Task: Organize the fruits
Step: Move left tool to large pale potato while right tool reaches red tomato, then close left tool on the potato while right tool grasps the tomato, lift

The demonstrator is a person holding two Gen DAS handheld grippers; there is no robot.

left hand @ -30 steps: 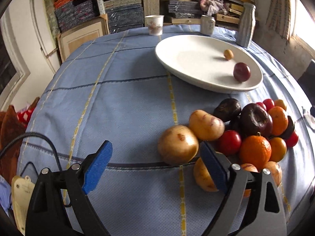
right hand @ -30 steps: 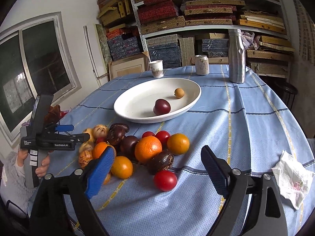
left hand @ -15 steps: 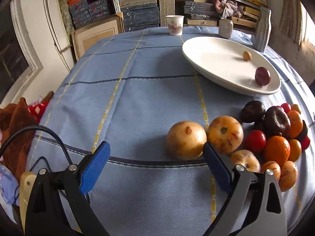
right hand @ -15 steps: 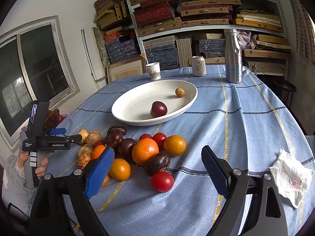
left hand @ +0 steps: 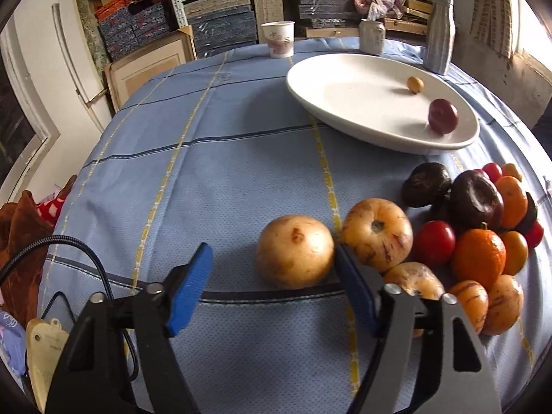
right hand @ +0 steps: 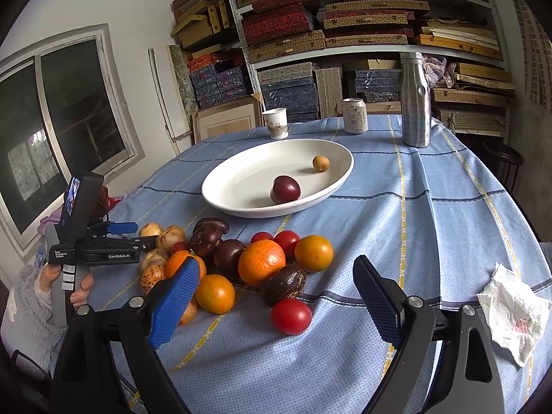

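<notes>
A pile of fruit lies on the blue tablecloth: oranges (right hand: 261, 265), red tomatoes (right hand: 290, 316), dark purple fruits (right hand: 283, 284) and tan fruits. My left gripper (left hand: 272, 286) is open, its jaws either side of a round tan fruit (left hand: 295, 251) at the pile's left edge, right pad close to it. It also shows in the right wrist view (right hand: 132, 233). A white oval plate (left hand: 348, 96) holds a dark red plum (left hand: 443, 116) and a small tan fruit (left hand: 415, 84). My right gripper (right hand: 272, 305) is open and empty, just in front of the pile.
A paper cup (right hand: 275, 123), a can (right hand: 355, 116) and a metal bottle (right hand: 415, 100) stand at the table's far edge. A crumpled tissue (right hand: 514, 314) lies at the right. Shelves of boxes stand behind, a window at the left.
My left gripper has swung left and closed in on the round tan fruit, which now sits between its jaws. My right gripper has drawn back slightly.
</notes>
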